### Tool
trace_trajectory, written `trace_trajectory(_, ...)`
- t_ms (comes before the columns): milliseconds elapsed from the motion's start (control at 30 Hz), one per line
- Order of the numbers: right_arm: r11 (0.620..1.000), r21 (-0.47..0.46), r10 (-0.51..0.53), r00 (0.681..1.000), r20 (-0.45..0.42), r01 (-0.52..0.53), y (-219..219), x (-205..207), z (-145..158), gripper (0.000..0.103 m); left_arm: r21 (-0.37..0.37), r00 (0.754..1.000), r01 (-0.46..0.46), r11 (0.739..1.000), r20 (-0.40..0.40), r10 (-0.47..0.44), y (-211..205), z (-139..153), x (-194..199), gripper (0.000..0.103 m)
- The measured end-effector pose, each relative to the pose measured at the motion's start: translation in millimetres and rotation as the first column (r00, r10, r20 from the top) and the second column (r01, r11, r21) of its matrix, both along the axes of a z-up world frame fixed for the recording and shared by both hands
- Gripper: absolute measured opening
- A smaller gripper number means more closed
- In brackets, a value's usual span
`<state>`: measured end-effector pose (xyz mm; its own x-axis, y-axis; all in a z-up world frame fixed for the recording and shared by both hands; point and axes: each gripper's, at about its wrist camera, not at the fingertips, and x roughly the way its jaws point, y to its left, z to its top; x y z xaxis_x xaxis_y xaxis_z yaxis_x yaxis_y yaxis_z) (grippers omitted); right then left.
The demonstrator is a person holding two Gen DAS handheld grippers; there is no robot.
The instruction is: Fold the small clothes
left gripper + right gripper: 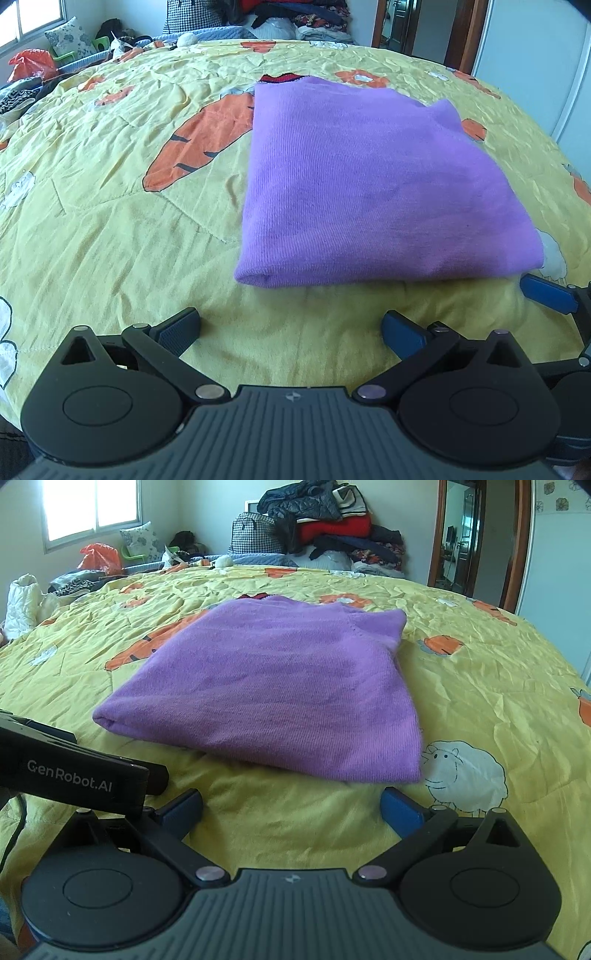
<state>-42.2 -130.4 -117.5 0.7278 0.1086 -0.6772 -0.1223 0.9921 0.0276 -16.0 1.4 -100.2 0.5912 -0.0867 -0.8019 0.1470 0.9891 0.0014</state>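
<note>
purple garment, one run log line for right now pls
purple garment: folded, flat on yellow quilt | left claw: open, empty | right claw: open, empty

Both views sit low over the yellow bedspread [110, 206], looking forward along their own fingers toward the far wall. The left wrist view has the folded purple garment [369, 184] right of centre, close ahead; the right gripper [546, 299] enters at its near right edge. The right wrist view has the same garment [280, 690] left of centre, and the left gripper [85, 775] enters at its near left. Both share the garment, bedspread and the far clothes pile [332, 528]
</note>
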Motion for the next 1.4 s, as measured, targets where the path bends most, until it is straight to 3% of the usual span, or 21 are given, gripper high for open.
trace_trajectory(1400,1.000,0.000,0.000,1.000,0.001,0.000,0.1,-0.7,-0.2,0.103,0.003,0.999,0.011,1.000,0.037,-0.012,0.9,-2.3,0.9,0.103)
